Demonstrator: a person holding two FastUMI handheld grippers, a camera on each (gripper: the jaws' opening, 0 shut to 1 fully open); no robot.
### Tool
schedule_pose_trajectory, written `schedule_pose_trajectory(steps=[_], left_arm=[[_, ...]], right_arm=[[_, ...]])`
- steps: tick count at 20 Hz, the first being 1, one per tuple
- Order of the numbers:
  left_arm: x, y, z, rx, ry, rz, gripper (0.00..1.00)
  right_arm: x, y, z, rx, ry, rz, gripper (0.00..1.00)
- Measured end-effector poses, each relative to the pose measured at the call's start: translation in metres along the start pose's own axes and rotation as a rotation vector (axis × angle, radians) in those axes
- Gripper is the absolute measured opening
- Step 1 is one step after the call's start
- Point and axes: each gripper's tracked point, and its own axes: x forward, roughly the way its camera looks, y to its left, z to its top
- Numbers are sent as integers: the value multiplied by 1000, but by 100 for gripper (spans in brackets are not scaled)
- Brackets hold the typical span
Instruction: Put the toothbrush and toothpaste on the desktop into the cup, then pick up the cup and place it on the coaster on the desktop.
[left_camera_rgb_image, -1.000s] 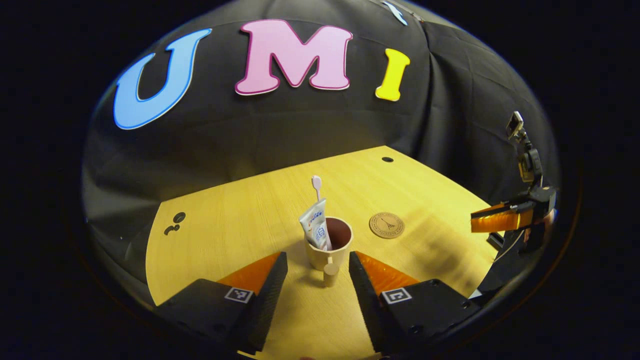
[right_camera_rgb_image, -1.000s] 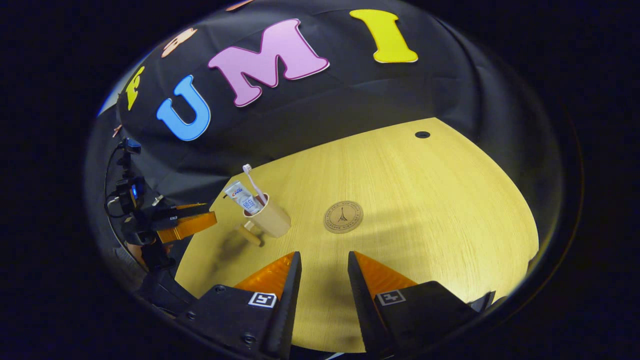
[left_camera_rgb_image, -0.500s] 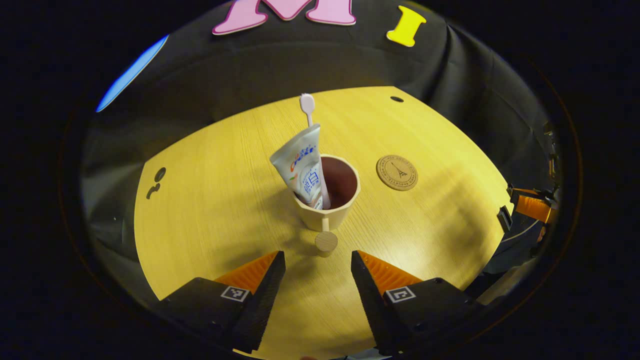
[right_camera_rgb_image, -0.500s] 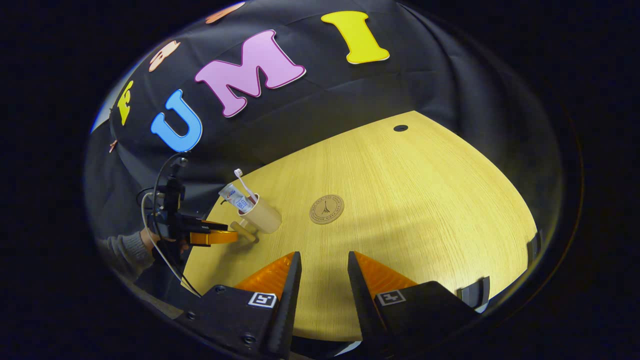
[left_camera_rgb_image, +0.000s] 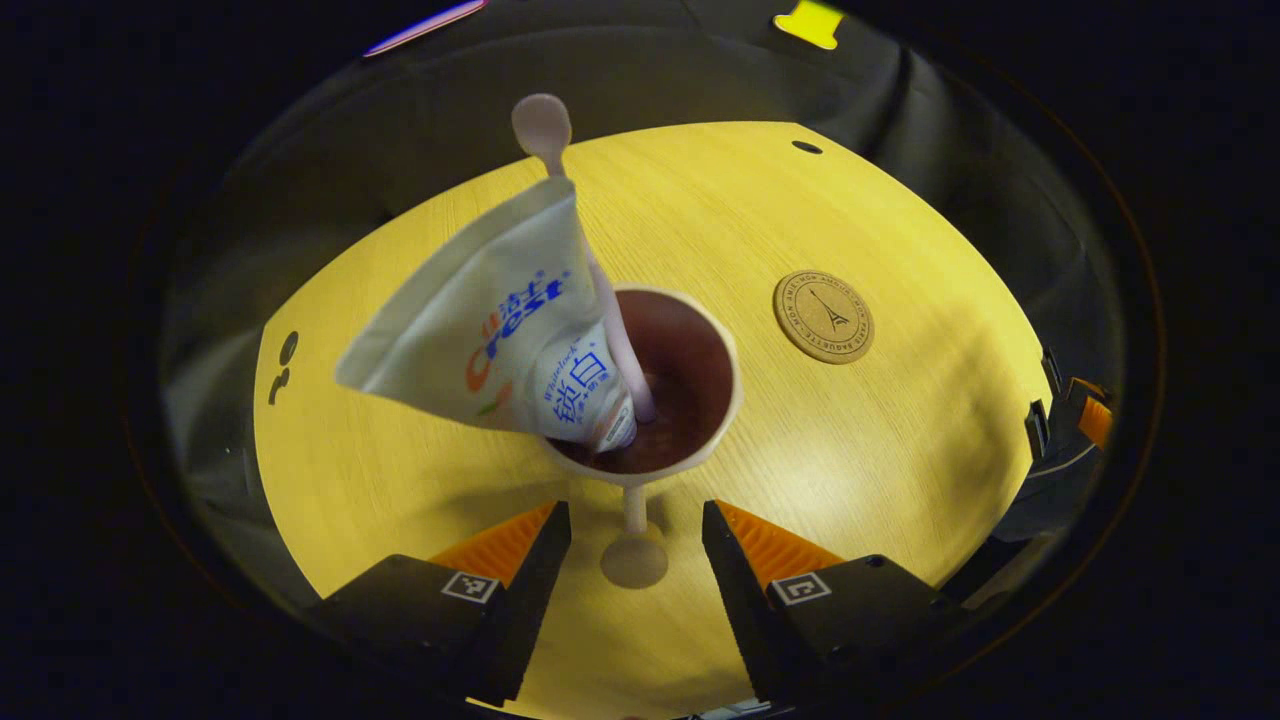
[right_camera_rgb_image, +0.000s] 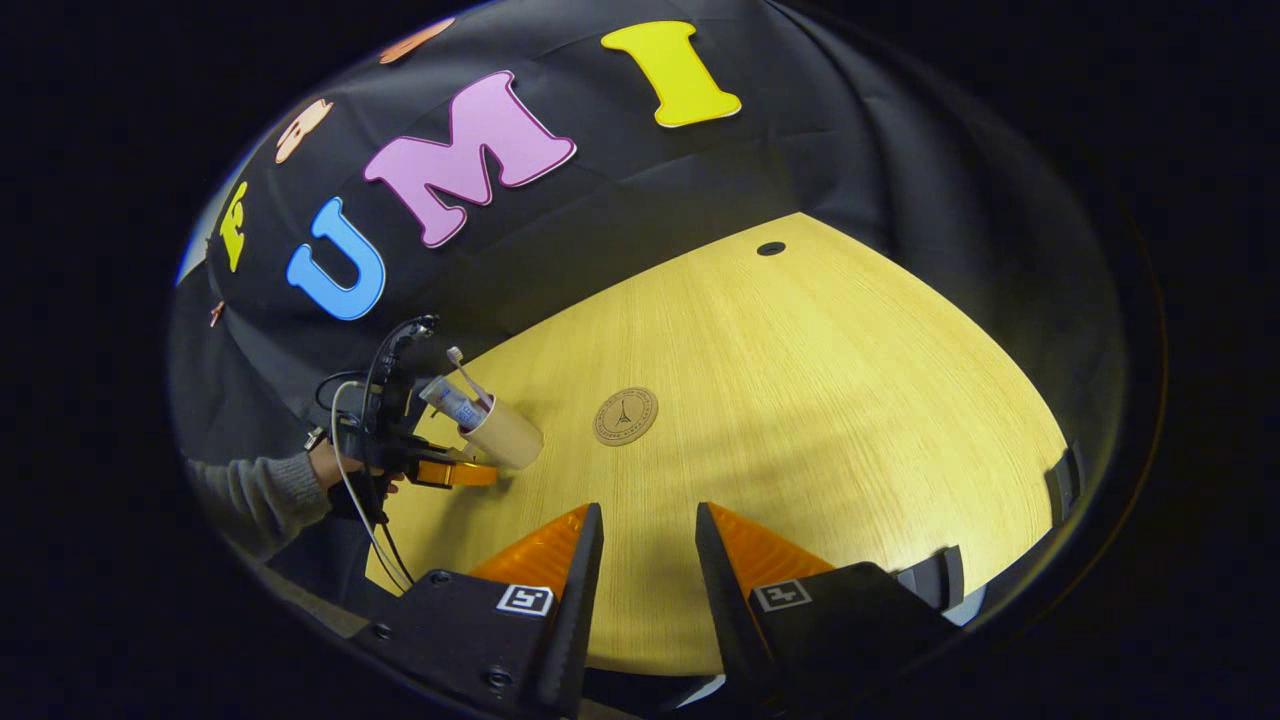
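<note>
Cup's handle knob (left_camera_rgb_image: 634, 561) sits between your left tongs (left_camera_rgb_image: 636, 530), spread wide and gripping nothing, lined up for a grasp. Just beyond, the cup (left_camera_rgb_image: 660, 400) holds toothpaste (left_camera_rgb_image: 500, 320) and toothbrush (left_camera_rgb_image: 545, 125); farther right lies the coaster (left_camera_rgb_image: 823, 316). Your right tongs (right_camera_rgb_image: 648, 530) wait part-open, empty.

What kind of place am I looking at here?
Probably a recording booth rather than a real bathroom: a bare wooden desktop against a draped black cloth wall, with just a cup of toothbrush and toothpaste and a coaster staged.
</note>
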Motion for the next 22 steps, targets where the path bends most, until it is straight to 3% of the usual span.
schedule_pose_trajectory(steps=[9, 10, 14, 16, 18, 19, 22], left_arm=[[13, 1, 13, -55, -28, 16, 81], [15, -1, 14, -56, -29, 5, 70], [20, -1, 10, -55, -23, 10, 53], [22, 0, 12, -69, -29, 8, 34], [21, 0, 12, -56, -29, 2, 37], [21, 0, 13, -53, -35, -2, 33], [21, -1, 14, -54, -58, -1, 31]], right_arm=[[-2, 6, -20, -42, 46, 2, 57], [-2, 8, -20, -49, 50, 4, 57], [-2, 9, -24, -58, 63, 1, 57], [-3, 8, -25, -53, 64, -2, 57], [-4, 7, -26, -52, 64, -8, 57], [-5, 6, -26, -51, 63, -11, 57], [-5, 5, -26, -47, 62, -16, 57]])
